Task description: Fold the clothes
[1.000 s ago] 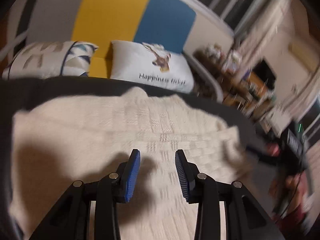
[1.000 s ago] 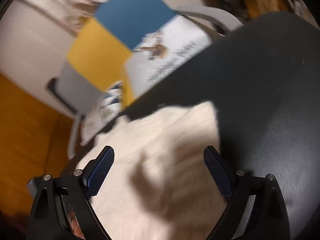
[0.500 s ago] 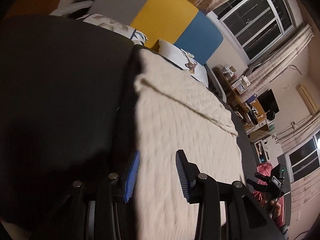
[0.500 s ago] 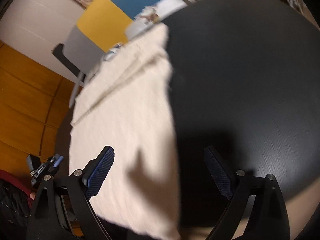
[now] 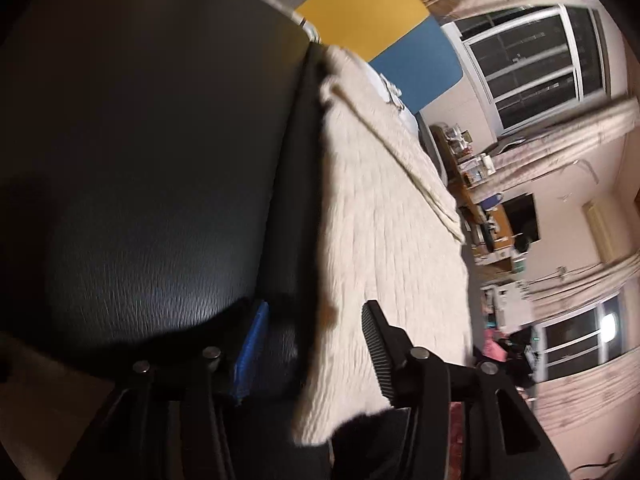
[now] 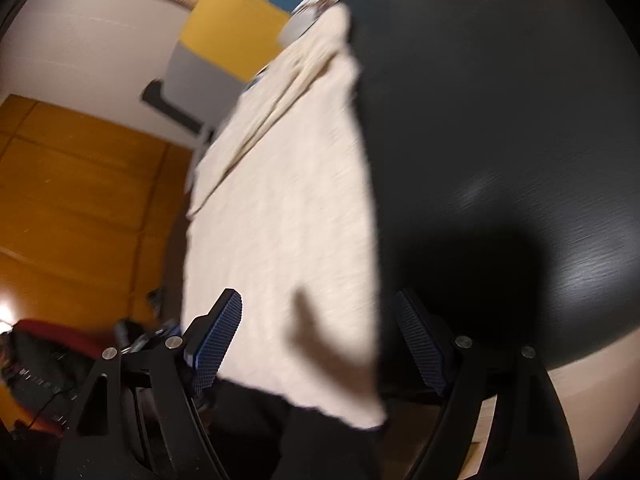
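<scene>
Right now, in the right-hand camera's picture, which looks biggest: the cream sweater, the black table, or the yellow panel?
1. black table
2. cream sweater, not far behind
3. yellow panel, though it stands farther off

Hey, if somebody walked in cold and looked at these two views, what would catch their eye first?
Most likely the cream knitted garment, a pale strip lying along the dark round table with its near end hanging over the table's edge. Next, the open left gripper and open right gripper, each straddling a near corner of the garment. Behind, the yellow and blue panels stand out at the far end.
</scene>
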Available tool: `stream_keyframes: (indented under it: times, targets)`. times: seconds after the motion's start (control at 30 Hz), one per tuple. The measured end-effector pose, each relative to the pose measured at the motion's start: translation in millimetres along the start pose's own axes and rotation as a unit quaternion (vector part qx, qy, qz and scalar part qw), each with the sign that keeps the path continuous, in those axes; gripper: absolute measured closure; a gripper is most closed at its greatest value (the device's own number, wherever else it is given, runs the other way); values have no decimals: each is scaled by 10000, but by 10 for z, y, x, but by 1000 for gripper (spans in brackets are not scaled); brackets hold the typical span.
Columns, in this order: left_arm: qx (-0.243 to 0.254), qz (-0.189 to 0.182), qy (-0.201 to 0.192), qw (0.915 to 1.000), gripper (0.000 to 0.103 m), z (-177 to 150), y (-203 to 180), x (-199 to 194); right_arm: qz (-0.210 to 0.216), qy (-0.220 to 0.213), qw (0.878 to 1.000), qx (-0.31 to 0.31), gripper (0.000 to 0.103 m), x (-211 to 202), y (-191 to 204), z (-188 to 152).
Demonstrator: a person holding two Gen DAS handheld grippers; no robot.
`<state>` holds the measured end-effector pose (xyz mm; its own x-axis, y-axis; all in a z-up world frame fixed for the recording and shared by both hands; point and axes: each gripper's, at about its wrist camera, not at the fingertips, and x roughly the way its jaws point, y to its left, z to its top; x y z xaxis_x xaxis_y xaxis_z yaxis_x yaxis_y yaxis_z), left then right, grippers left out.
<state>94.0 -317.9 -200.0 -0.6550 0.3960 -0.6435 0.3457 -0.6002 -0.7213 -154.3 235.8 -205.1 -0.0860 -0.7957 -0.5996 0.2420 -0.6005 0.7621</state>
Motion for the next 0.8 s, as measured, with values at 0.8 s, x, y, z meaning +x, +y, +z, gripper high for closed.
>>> stream_keyframes:
  times: [0.8]
  targets:
    - [-767,-1748,659,9794,43,3,120,357,750,402,9961,-240,13,336,130,-72]
